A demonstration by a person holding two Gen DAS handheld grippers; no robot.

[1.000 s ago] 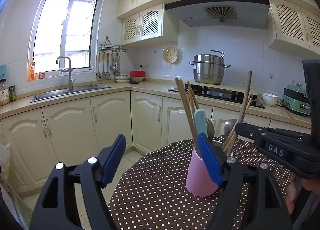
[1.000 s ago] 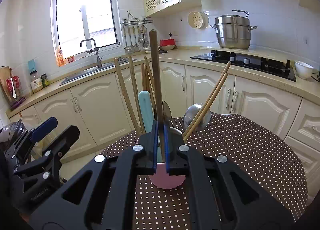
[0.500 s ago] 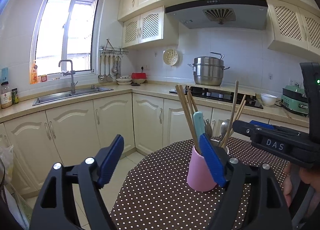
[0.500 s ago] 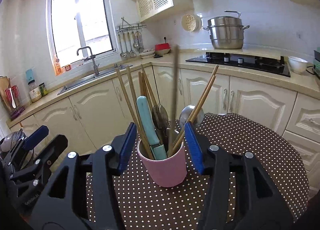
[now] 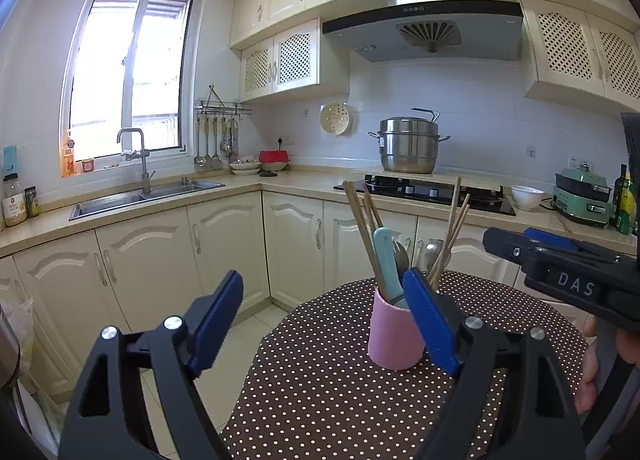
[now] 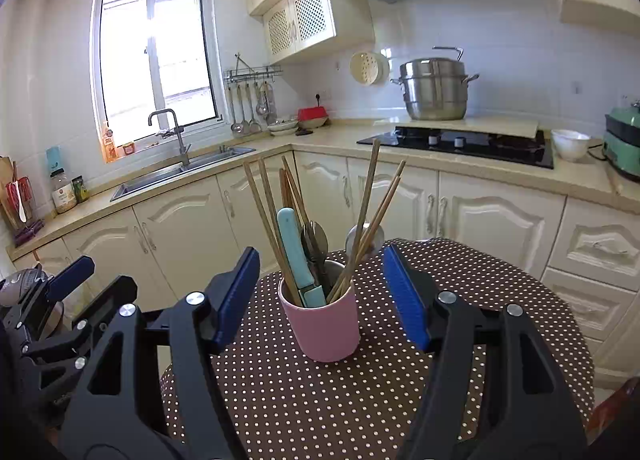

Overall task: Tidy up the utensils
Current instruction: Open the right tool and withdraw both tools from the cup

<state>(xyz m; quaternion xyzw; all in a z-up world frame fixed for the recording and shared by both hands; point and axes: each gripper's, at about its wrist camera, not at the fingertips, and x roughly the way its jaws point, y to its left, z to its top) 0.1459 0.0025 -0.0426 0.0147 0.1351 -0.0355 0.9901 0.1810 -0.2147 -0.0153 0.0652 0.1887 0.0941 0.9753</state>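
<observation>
A pink cup (image 6: 326,322) stands on the dotted table (image 6: 360,400). It holds several wooden chopsticks (image 6: 366,204), a light blue handled knife (image 6: 294,248) and metal spoons (image 6: 316,238). My right gripper (image 6: 322,300) is open and empty, with its jaws either side of the cup and back from it. My left gripper (image 5: 324,324) is open and empty, left of the cup (image 5: 394,336), its right finger overlapping the cup's edge in view. The right gripper also shows in the left wrist view (image 5: 560,260).
The table's left edge drops to the tiled floor (image 5: 236,360). Cream cabinets (image 6: 192,228) run behind, with a sink (image 6: 180,172), a hob (image 6: 460,140), a steel pot (image 6: 436,88) and a white bowl (image 6: 570,142) on the counter.
My right gripper let go of a wooden chopstick, which now rests in the cup, then opened wide and drew back. My left gripper pulled back a little.
</observation>
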